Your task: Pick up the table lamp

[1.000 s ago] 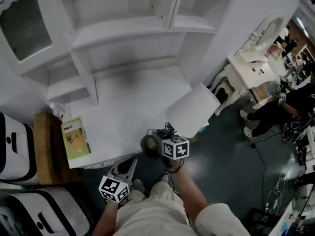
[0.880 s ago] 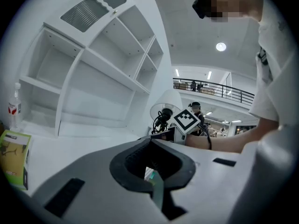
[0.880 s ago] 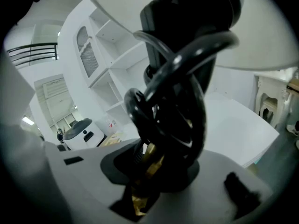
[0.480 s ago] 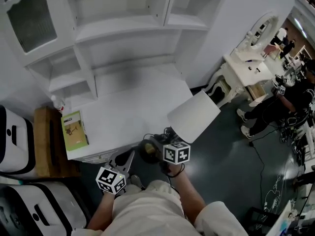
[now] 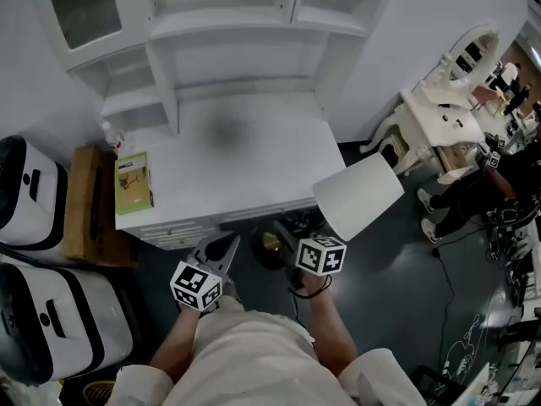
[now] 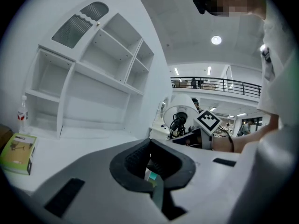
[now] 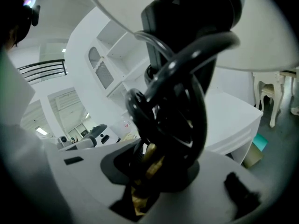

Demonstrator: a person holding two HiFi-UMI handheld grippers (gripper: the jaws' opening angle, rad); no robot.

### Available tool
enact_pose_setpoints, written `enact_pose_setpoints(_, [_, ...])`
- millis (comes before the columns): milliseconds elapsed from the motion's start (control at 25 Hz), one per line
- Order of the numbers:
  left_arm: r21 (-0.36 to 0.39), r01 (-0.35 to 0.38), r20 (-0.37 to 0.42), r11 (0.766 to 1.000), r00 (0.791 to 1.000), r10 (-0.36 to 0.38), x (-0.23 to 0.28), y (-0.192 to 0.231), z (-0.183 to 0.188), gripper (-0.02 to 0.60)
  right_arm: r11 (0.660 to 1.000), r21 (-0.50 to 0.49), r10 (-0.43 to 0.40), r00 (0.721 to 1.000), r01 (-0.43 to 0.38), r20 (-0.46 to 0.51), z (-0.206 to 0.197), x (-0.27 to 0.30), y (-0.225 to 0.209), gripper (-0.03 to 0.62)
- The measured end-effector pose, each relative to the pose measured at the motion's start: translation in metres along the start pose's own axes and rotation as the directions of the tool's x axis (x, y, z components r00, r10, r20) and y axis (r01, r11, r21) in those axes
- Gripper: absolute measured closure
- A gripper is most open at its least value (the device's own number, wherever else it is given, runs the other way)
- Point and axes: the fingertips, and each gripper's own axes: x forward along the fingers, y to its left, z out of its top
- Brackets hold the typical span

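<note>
The table lamp has a white shade (image 5: 359, 197), a brass stem and a dark round base (image 5: 269, 250). It hangs tilted over the dark floor, just off the front of the white desk (image 5: 245, 150). My right gripper (image 5: 294, 242) is shut on the stem. In the right gripper view the brass stem (image 7: 148, 164) sits between the jaws, with the black socket and looped cord (image 7: 177, 101) filling the view in front. My left gripper (image 5: 226, 245) is below the desk's front edge, shut and holding nothing. The left gripper view shows its own jaws (image 6: 149, 148) and the lamp (image 6: 183, 113) to the right.
A green book (image 5: 133, 184) and a small bottle (image 5: 110, 134) are at the desk's left end, under the white hutch shelves (image 5: 228, 32). A wooden box (image 5: 84, 201) and white cases (image 5: 34, 184) stand left. A white dressing table (image 5: 439, 117) and people are at the right.
Both grippers have drawn back from the desk. The lamp, still held, has gone from beside the desk edge to over the floor, further right.
</note>
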Motion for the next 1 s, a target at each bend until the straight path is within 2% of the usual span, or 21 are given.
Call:
enact_pose_setpoints(240, [-0.031, -0.029, -0.003, 0.999, 1.000, 0.029, -0.009, -0.062, -0.024, 0.572, 0.998, 0.038, 0.045, 0.999, -0.045, 0.009, -0.033, -0.062, -0.005, 0.487])
enact_pose_setpoints(400, [-0.027, -0.048, -0.016, 0.998, 0.999, 0.048, -0.016, -0.107, -0.037, 0.572, 0.996, 0.059, 0.072, 0.997, -0.072, 0.005, -0.054, -0.104, -0.011, 0.487])
enact_pose_setpoints(680, [-0.044, -0.107, 0.000, 0.993, 0.994, 0.107, -0.037, -0.180, -0.045, 0.572, 0.992, 0.056, 0.111, 0.994, -0.112, 0.014, -0.077, -0.175, -0.013, 0.487])
enact_pose_setpoints(1000, [-0.026, -0.169, 0.013, 0.985, 0.985, 0.169, -0.062, -0.219, -0.050, 0.572, 0.983, 0.062, 0.170, 0.985, -0.172, 0.037, -0.096, -0.225, -0.001, 0.485])
